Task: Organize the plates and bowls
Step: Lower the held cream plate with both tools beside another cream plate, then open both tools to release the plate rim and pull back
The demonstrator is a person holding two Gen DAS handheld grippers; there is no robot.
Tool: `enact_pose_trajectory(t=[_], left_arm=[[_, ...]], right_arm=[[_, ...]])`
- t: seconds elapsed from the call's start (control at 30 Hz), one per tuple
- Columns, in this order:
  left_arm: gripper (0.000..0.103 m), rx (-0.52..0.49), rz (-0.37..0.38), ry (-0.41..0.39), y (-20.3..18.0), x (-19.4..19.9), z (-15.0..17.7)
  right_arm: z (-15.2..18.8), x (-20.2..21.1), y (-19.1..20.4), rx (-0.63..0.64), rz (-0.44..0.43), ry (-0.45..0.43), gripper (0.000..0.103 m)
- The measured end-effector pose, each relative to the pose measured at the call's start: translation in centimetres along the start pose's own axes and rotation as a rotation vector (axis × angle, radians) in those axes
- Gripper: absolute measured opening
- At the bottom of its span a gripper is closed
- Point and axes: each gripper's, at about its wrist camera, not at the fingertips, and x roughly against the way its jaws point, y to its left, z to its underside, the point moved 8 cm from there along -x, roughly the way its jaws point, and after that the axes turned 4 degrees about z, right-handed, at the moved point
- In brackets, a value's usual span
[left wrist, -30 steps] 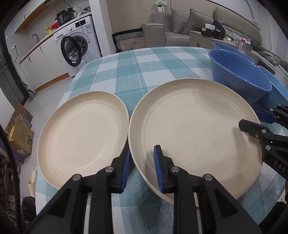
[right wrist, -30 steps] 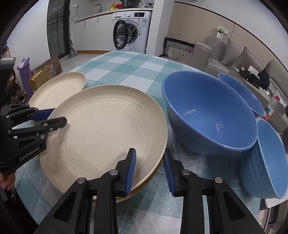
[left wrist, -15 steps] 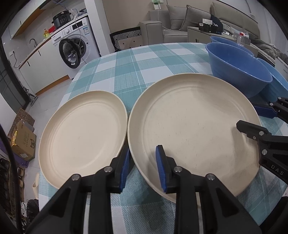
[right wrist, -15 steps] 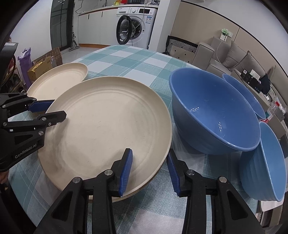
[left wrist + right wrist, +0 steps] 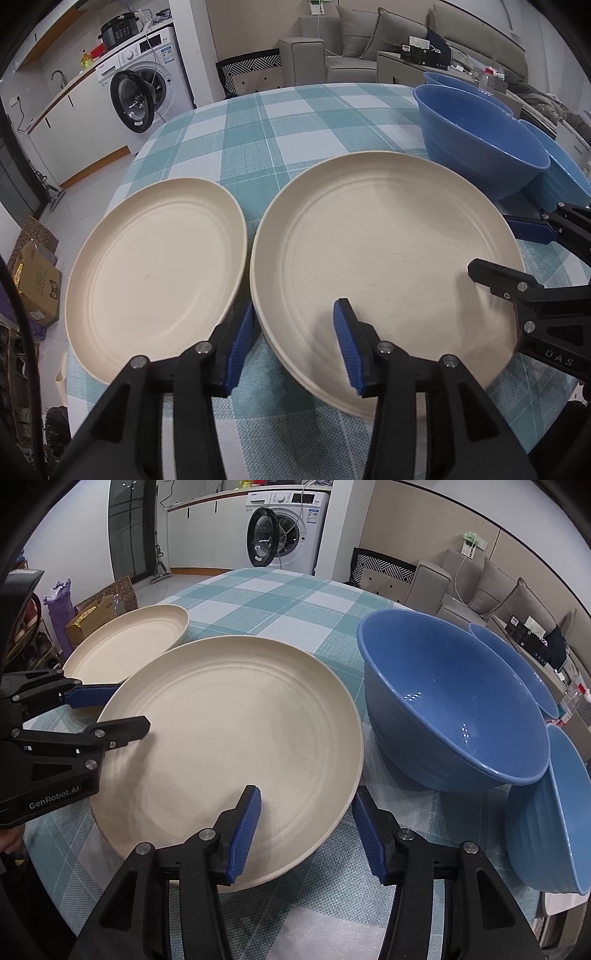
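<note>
On the teal checked tablecloth [image 5: 295, 122], left to right: smaller cream round plate [image 5: 155, 273]; left gripper [image 5: 293, 343], jaws opening astride the larger cream plate's [image 5: 384, 266] rim; right gripper [image 5: 306, 830], likewise opening; blue plastic bowls [image 5: 454, 701].

We see open checked surface [image 5: 295, 122] beyond the plates. The smaller cream plate [image 5: 155, 273] crowds the large cream plate [image 5: 384, 258] on its left, nearly touching; on its right, clustered blue bowls [image 5: 454, 705] block passage toward the sofa.
</note>
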Motion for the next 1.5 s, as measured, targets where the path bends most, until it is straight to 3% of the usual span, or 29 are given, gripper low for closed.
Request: enact_pose_trajectory(t=[0.17,0.53,0.57,0.63,0.7,0.8,0.93,1.5], left_arm=[[0.049,0.012,0.016,0.004,-0.1,-0.1,0.0],[0.053,0.068,0.059,-0.012,0.5,0.7,-0.4],[0.057,0.073,0.066,-0.014,0.5,0.8,-0.5],[0.065,0.082,0.091,-0.021,0.5,1.1,-0.6],[0.083,0.085,0.088,-0.039,0.5,1.5,-0.8],[0.092,0.076,0.063,-0.063,0.7,2.0,-1.1],[0.102,0.087,0.089,-0.084,0.8,2.7,-1.4],[0.103,0.130,0.076,-0.138,2.4,4.2,-2.3]], right_arm=[[-0.2,0.4,0.1,-0.018,-0.036,-0.011,0.077],[-0.9,1.4,-0.8,-0.082,-0.078,-0.046,0.099],[-1.0,1.5,-0.8,-0.083,-0.085,-0.051,0.100],[-1.1,1.8,-0.7,-0.084,-0.096,-0.057,0.101],[-1.2,1.9,-0.5,-0.082,-0.103,-0.062,0.102],[-1.3,2.4,-0.4,-0.082,-0.115,-0.074,0.102],[-1.5,3.1,-0.3,-0.085,-0.130,-0.092,0.102],[-2.2,5.2,0.4,-0.074,-0.151,-0.148,0.102]])
